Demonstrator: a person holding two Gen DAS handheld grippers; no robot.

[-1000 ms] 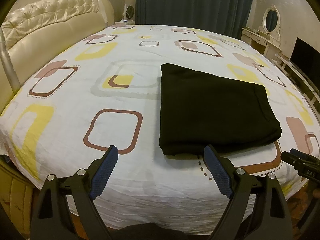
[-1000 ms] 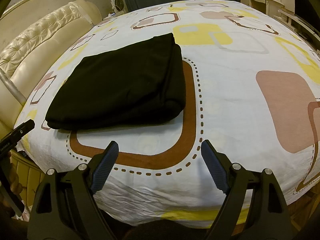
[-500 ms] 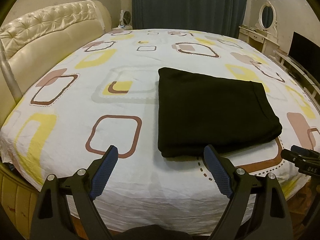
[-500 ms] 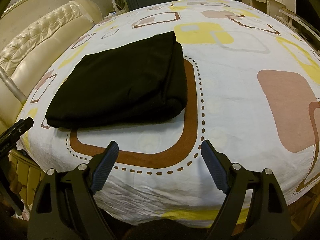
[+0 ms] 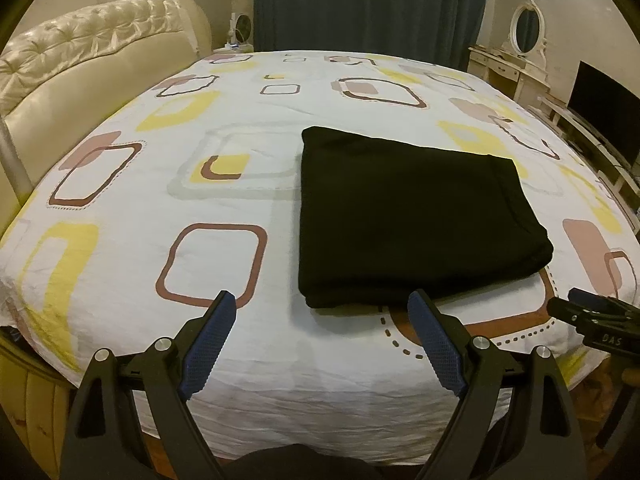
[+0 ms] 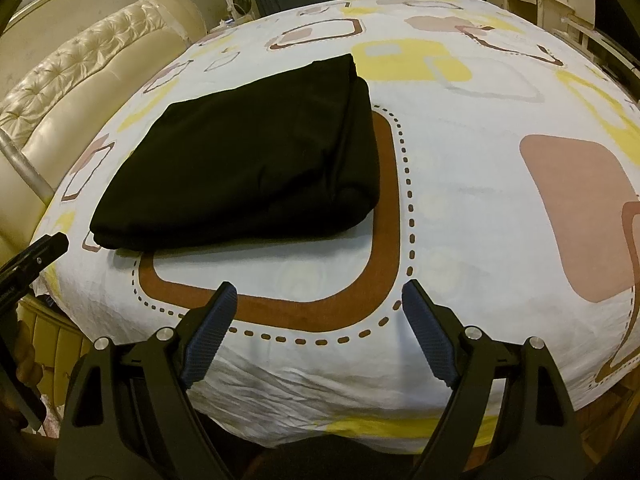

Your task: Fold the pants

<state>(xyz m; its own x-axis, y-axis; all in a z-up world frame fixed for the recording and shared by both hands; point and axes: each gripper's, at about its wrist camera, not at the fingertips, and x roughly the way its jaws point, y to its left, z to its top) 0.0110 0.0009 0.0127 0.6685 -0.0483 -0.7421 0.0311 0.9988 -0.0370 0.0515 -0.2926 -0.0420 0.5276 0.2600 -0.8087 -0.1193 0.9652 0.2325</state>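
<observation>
The black pants [image 5: 416, 216] lie folded into a flat rectangle on the patterned bed sheet [image 5: 216, 184]. They also show in the right wrist view [image 6: 248, 160], left of centre. My left gripper [image 5: 322, 304] is open and empty, held back over the bed's near edge, just short of the pants' near left corner. My right gripper [image 6: 320, 294] is open and empty, over the near edge in front of the pants. The right gripper's tip shows at the right of the left wrist view [image 5: 592, 314]. The left gripper's tip shows at the left of the right wrist view [image 6: 36, 256].
A cream tufted headboard [image 5: 80, 64] runs along the left. Dark curtains [image 5: 368, 4] hang behind the bed. A white dressing table with an oval mirror [image 5: 524, 52] and a dark TV screen [image 5: 604, 112] stand at the right.
Both grippers have drawn back and risen slightly from the bed; the pants look a little further off. The pants have not moved. Both grippers stay open.
</observation>
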